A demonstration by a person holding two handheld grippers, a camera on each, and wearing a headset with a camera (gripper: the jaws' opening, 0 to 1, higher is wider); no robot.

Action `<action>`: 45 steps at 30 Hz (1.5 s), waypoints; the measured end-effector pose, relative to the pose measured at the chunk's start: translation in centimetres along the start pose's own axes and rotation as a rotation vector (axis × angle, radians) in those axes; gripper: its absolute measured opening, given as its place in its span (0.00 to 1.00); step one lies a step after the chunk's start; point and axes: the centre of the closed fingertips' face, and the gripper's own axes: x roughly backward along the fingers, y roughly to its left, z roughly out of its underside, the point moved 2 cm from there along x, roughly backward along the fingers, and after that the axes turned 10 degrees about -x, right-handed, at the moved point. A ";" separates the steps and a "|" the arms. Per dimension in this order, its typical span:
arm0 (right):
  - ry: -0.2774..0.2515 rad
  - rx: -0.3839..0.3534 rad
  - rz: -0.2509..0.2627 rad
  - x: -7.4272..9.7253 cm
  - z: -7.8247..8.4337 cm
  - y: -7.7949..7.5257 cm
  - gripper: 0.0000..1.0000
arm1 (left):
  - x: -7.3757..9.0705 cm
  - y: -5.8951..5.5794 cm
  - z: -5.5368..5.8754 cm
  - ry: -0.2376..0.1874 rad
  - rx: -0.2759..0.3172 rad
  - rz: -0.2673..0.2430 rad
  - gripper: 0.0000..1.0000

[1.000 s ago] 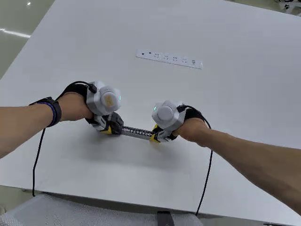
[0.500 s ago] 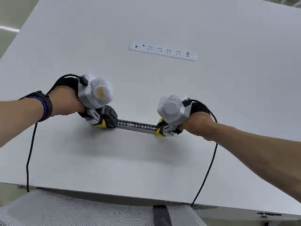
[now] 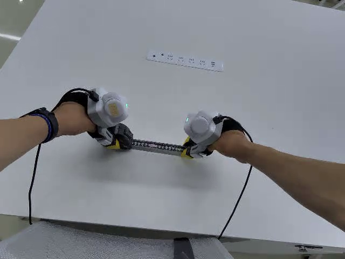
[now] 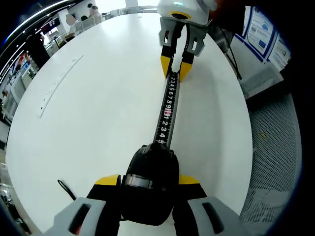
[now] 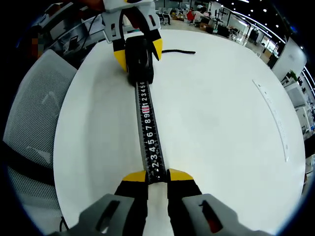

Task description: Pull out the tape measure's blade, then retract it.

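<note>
Jaws of the left gripper (image 4: 150, 183) are squeezed tight on the black case (image 4: 147, 164) of the tape measure. Jaws of the right gripper (image 5: 157, 176) pinch the tip of the blade (image 5: 147, 123). Both sit low over the tabletop (image 3: 242, 108), near the edge closest to the person. I think the blade is partly out, since a short strip of numbers shows between the grippers. It may need more pulling. Letting it slide back in is not done yet.

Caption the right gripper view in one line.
Right gripper pinches the blade end; left gripper clamps the tape measure case opposite.
</note>
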 end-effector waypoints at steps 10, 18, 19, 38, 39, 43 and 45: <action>0.008 0.002 0.007 0.3 0.7 -0.4 0.13 | 0.1 0.0 0.0 0.002 0.000 -0.002 0.38; 0.007 -0.007 0.013 0.8 1.6 -0.8 0.13 | 0.2 0.0 -0.1 0.006 0.000 -0.003 0.38; 0.007 -0.007 0.013 0.8 1.6 -0.8 0.13 | 0.2 0.0 -0.1 0.006 0.000 -0.003 0.38; 0.020 -0.013 0.023 1.5 2.8 -1.4 0.13 | 0.1 0.2 -0.1 0.007 0.006 -0.006 0.38; 0.020 -0.013 0.023 1.5 2.8 -1.4 0.13 | 0.1 0.2 -0.1 0.007 0.006 -0.006 0.38; 0.022 -0.015 0.024 1.6 3.0 -1.4 0.13 | 0.1 0.2 -0.1 0.007 0.006 -0.005 0.38; 0.026 -0.018 0.026 1.7 3.3 -1.5 0.13 | 0.0 0.2 -0.1 0.009 0.005 -0.004 0.38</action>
